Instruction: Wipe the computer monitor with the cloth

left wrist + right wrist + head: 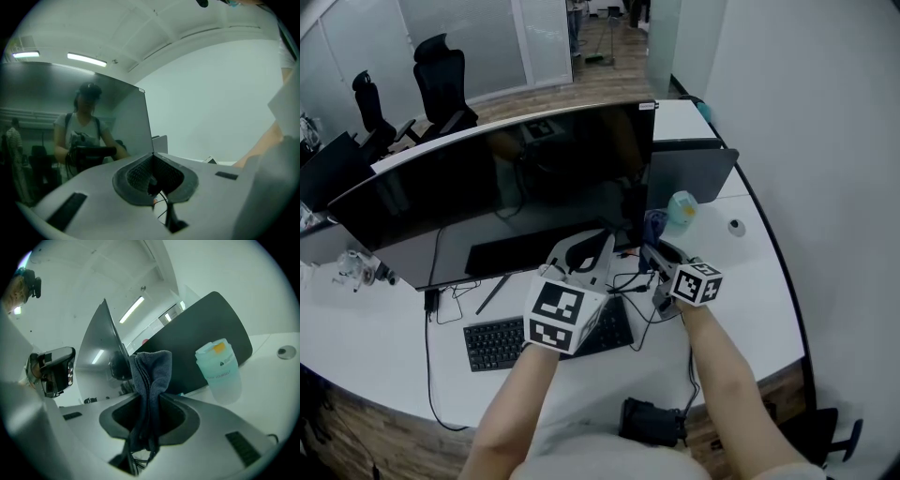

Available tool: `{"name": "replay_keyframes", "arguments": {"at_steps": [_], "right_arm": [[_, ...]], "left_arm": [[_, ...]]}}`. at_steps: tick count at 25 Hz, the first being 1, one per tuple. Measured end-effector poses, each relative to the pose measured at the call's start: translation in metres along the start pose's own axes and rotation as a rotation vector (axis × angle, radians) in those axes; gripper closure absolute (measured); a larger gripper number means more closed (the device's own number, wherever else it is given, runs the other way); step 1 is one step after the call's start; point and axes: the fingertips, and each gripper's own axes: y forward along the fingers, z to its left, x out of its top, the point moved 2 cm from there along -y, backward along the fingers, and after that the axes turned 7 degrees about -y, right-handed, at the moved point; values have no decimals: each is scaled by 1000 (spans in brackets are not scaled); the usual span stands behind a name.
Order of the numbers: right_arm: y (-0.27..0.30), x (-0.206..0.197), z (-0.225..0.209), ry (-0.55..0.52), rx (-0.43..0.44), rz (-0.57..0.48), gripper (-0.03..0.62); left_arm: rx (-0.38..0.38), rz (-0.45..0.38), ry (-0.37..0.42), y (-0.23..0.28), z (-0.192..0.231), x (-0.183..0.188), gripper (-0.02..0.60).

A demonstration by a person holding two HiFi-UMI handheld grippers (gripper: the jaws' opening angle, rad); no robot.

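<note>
Left gripper (586,246): jaws pressed together at the tips, nothing between them (left gripper view (152,159)); held over the desk above the keyboard, pointing at the monitor.
Right gripper (659,251): jaws pinching the cloth (right gripper view (150,397)); just right of the left gripper, angled toward the monitor's right end.
Cloth (151,376): dark blue-grey, folded into a narrow bunch. Long axis runs up-down in the right gripper view, across the jaws; the top end stands up above the jaws, the lower end trails beneath them. In the head view (654,225) it sits just in front of the monitor's lower right corner; contact with the screen can't be told.
Monitor (487,192): wide, curved, screen dark with reflections. Long axis runs left-right across the desk, the right end farther from the person; the screen faces the person.
Keyboard (502,342): black, flat on the desk, below the monitor, partly under the left gripper.
Container (682,208): pale teal, translucent, upright, just right of the cloth and in front of the dark panel; also in the right gripper view (219,366).
Dark panel (689,173): tilted back, right of the monitor.
Desk (750,281): white, curved edge.
Office chairs (441,80): two, black, behind the desk at upper left.
</note>
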Motion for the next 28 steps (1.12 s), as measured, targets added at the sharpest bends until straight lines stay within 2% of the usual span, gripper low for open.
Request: {"name": "replay_keyframes", "arguments": {"at_steps": [11,18,28], "right_arm": [[-7,-28,-1,248,-141,-123,479],[-7,-38,9,485,-236,-280,479],[-7,-46,21,719,-317,-488,479]], "left_arm": [[-3,16,-17,0,-2,-12,572],[4,19,-37,-7,0,-15,572],[18,23,-28,-28,6,-17,572]]}}
